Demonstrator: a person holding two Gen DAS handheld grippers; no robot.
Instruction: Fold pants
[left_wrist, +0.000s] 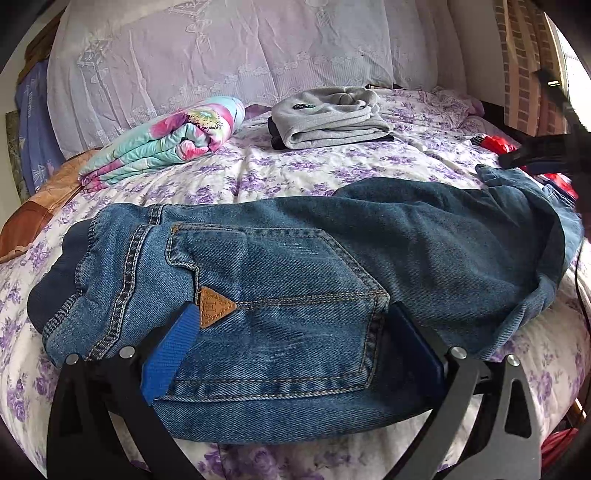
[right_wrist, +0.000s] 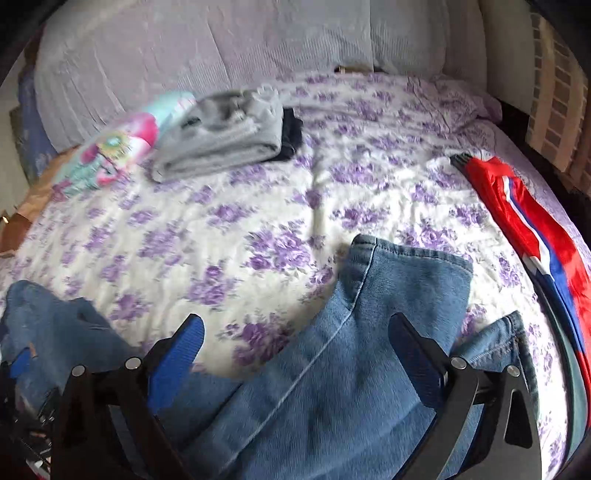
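Blue denim pants (left_wrist: 295, 258) lie across the flowered bed, dark elastic waistband (left_wrist: 51, 280) at the left and legs running off to the right. The back pocket with a brown triangular tag (left_wrist: 216, 306) faces up. My left gripper (left_wrist: 293, 323) is open just above that pocket, one blue pad on each side of it, and neither pad presses the cloth. In the right wrist view the leg ends (right_wrist: 406, 280) lie flat, one cuff partly over the other. My right gripper (right_wrist: 295, 323) is open over the upper leg, gripping nothing.
A folded grey garment (left_wrist: 328, 118) rests on a dark one at the back of the bed (left_wrist: 258, 173). A rolled floral quilt (left_wrist: 166, 140) lies back left. A red garment (right_wrist: 535, 229) lies along the right edge. A draped headboard stands behind.
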